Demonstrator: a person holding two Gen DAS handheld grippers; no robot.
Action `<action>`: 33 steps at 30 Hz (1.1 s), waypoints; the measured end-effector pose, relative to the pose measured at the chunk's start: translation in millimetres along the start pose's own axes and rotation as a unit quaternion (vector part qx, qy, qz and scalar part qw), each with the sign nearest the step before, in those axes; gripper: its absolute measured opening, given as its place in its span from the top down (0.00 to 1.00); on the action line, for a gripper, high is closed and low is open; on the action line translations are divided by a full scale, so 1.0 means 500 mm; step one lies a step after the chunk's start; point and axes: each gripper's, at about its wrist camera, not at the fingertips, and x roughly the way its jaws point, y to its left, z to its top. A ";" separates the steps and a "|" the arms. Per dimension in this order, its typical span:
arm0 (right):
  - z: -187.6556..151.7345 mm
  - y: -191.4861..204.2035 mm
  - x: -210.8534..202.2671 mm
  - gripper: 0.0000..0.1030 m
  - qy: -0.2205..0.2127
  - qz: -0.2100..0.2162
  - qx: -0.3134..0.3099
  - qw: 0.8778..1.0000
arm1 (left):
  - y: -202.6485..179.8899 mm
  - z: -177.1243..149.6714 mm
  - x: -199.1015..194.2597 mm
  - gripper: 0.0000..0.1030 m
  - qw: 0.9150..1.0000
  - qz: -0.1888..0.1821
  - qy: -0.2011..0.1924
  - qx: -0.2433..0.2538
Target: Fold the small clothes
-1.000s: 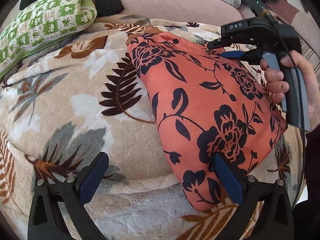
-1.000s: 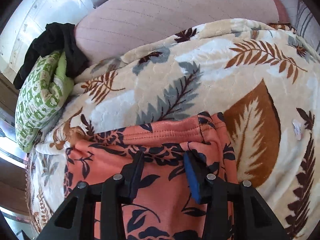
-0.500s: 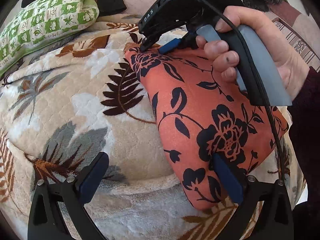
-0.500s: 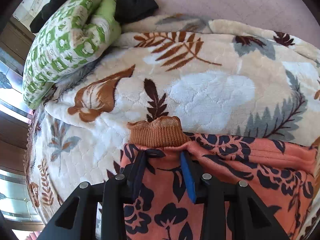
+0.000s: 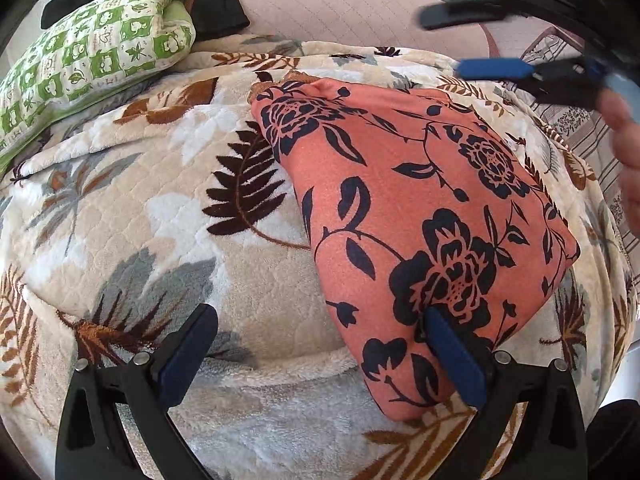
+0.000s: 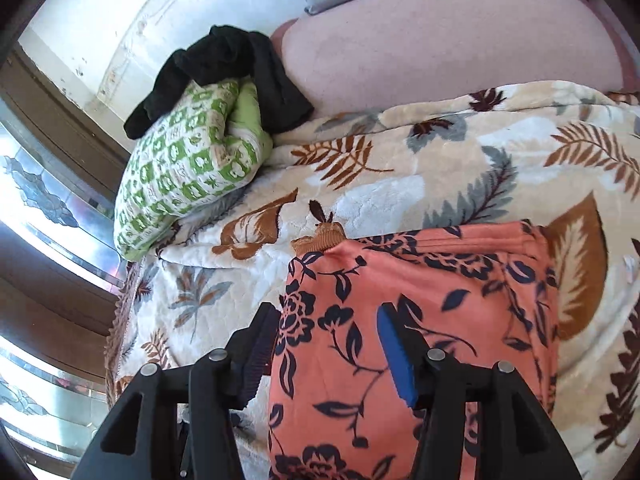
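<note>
An orange garment with a black flower print point(image 5: 420, 208) lies folded flat on the leaf-patterned blanket point(image 5: 132, 208); it also shows in the right wrist view point(image 6: 420, 320), with a brown ribbed cuff point(image 6: 320, 238) poking out at its far left corner. My left gripper point(image 5: 320, 352) is open and low at the near edge, its right finger point(image 5: 452, 356) resting on the garment's near corner. My right gripper point(image 6: 328, 344) is open and empty above the garment; in the left wrist view it is blurred at the upper right point(image 5: 480, 40).
A green-and-white checked pillow point(image 6: 188, 168) with a black garment point(image 6: 228, 76) draped on it lies at the far left of the bed. A pink cushion point(image 6: 460, 40) lies behind the blanket. A window and a wall are at the left.
My right gripper has opened, let go of the garment's far edge and lifted up and back to the right. The garment lies flat. The left gripper has not moved.
</note>
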 end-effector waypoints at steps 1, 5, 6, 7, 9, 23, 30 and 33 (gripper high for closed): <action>-0.010 -0.009 -0.020 0.43 -0.008 -0.001 0.008 1.000 | 0.000 0.000 0.000 0.00 1.000 0.001 -0.001 0.001; -0.061 -0.077 -0.083 0.41 -0.027 -0.003 0.047 0.999 | -0.004 -0.002 -0.003 0.00 1.000 0.004 -0.003 0.002; -0.074 -0.097 -0.092 0.40 -0.031 -0.004 0.060 0.998 | -0.005 -0.002 -0.002 0.00 1.000 0.004 -0.003 0.002; -0.086 -0.118 -0.099 0.39 -0.034 -0.004 0.074 0.997 | -0.006 -0.003 -0.002 0.00 1.000 0.004 -0.004 0.002; -0.111 -0.158 -0.109 0.39 -0.039 -0.007 0.099 0.994 | -0.005 -0.001 0.000 0.00 1.000 0.002 -0.004 0.002; -0.149 -0.286 -0.061 0.32 -0.005 -0.017 0.165 0.986 | -0.004 0.009 0.011 0.00 1.000 -0.016 -0.004 0.002; -0.150 -0.317 -0.057 0.32 -0.004 0.001 0.170 0.986 | -0.006 0.018 0.015 0.00 0.999 -0.032 -0.006 0.012; -0.150 -0.327 -0.057 0.32 -0.004 0.021 0.171 0.985 | 0.009 0.028 0.017 0.00 0.998 -0.061 -0.002 0.003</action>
